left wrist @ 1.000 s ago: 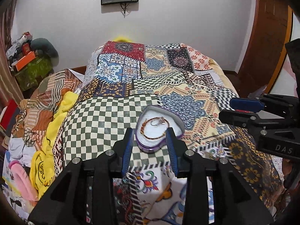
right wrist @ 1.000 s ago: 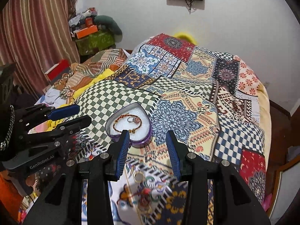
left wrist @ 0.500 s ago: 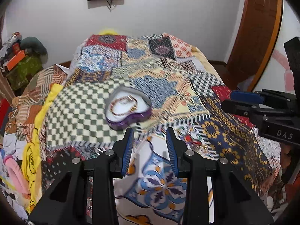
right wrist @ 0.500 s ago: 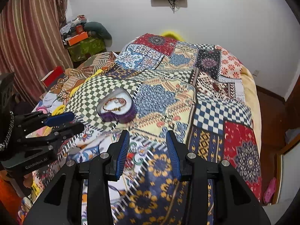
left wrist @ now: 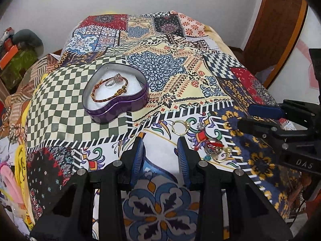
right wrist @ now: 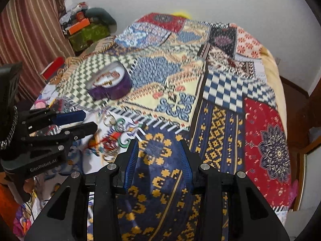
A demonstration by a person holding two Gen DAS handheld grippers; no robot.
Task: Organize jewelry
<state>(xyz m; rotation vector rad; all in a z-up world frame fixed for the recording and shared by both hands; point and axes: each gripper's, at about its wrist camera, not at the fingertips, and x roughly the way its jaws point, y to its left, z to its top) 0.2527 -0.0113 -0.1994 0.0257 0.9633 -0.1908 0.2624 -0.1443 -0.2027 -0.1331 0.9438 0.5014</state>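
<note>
A purple heart-shaped tin (left wrist: pixel 118 108) sits on the patchwork bedspread and holds a red-gold braided bracelet (left wrist: pixel 108 96) and a silver ring (left wrist: pixel 113 81) on white padding. It shows blurred in the right wrist view (right wrist: pixel 109 87). A gold ring (left wrist: pixel 180 127) and a small heap of jewelry (left wrist: pixel 213 147) lie on the bedspread in front of the tin. My left gripper (left wrist: pixel 161 147) is open and empty, just short of the gold ring. My right gripper (right wrist: pixel 159 149) is open and empty, to the right of the blurred jewelry heap (right wrist: pixel 108 144).
The patchwork bedspread (left wrist: pixel 180 64) covers a bed that drops off at its right edge (right wrist: pixel 280 100). Clothes and boxes (right wrist: pixel 86 28) are piled along the left wall. A wooden door (left wrist: pixel 276 20) stands at the right.
Both grippers have drawn back from the tin toward the near end of the bed. The left one has since dipped toward the loose jewelry. Both stayed open and empty.
</note>
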